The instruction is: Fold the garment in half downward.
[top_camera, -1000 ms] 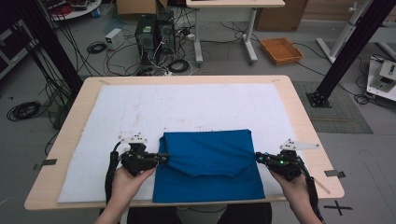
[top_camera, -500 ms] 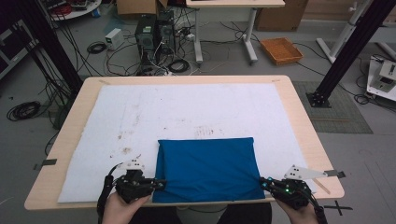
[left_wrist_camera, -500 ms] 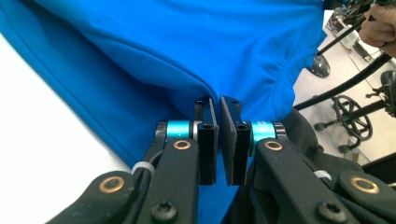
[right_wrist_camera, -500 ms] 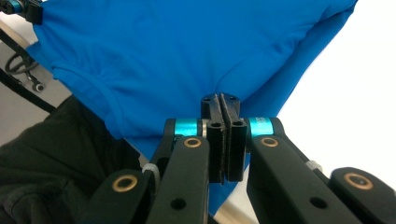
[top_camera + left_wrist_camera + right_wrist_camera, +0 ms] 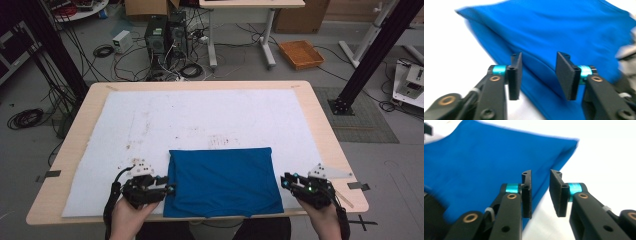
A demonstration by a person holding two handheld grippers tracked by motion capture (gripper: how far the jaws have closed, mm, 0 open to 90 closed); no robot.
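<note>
Cloth (image 5: 222,181), folded, lay flat at the near edge of the mat (image 5: 150,120), between the two grippers. Left gripper (image 5: 169,189) and right gripper (image 5: 283,181) had just been opening; each stood parted over a side hem, pressing nothing. Risk: a withdrawing jaw might snag the hem and drag the fold askew or off the table (image 5: 320,107).

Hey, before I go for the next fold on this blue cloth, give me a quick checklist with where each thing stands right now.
1. Left claw let go of the blue cloth: ok, jaws just opened, cloth edge between them unpinched.
2. Right claw released: ok, jaws just opened, apart.
3. Cloth lying flat: ok, smooth rectangle.
4. Cloth fully on the white mat: not ok, near edge overhangs.
5. Layers aligned underneath: cannot tell.
</note>
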